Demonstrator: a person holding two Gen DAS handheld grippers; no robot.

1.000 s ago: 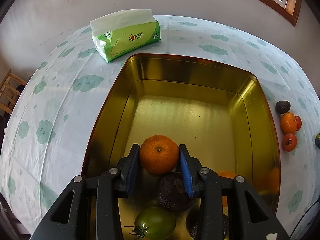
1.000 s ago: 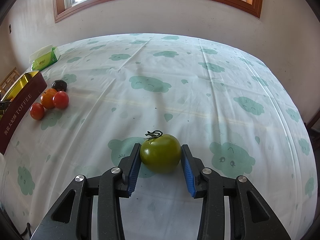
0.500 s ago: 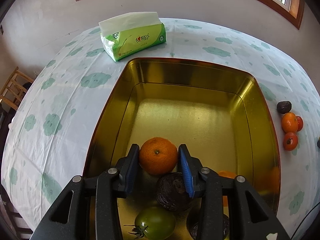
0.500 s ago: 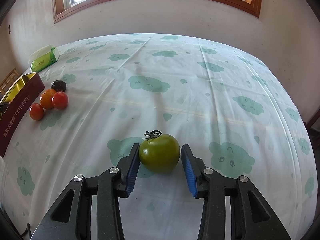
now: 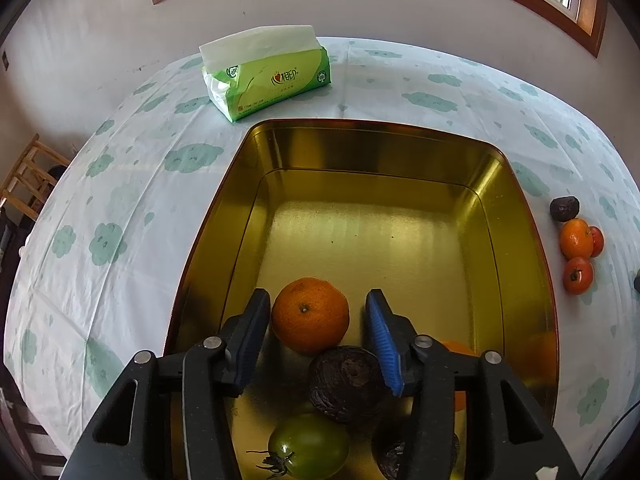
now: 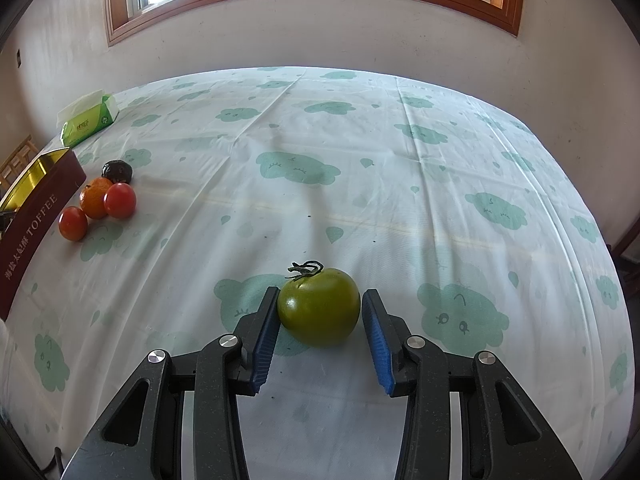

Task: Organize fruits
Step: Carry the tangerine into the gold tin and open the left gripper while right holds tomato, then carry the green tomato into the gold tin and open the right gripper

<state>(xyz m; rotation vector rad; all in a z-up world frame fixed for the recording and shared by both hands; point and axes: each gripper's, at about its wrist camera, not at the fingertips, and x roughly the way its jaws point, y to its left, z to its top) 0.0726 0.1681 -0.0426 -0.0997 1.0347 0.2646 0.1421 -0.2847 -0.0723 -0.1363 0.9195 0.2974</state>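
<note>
Gold-lined tin (image 5: 516,240), maroon outside, holds an orange mandarin (image 5: 310,315) and dark wrinkled fruit (image 5: 346,378). Beside it, a pale tablecloth (image 6: 360,208) shows teal clouds under a green tomato (image 6: 319,306).

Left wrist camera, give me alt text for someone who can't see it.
The left gripper, its fingers opening, has an orange between them with a gap on the right, inside a gold tin. A dark wrinkled fruit and a green tomato lie nearer in the tin; a tissue pack sits beyond.
</note>
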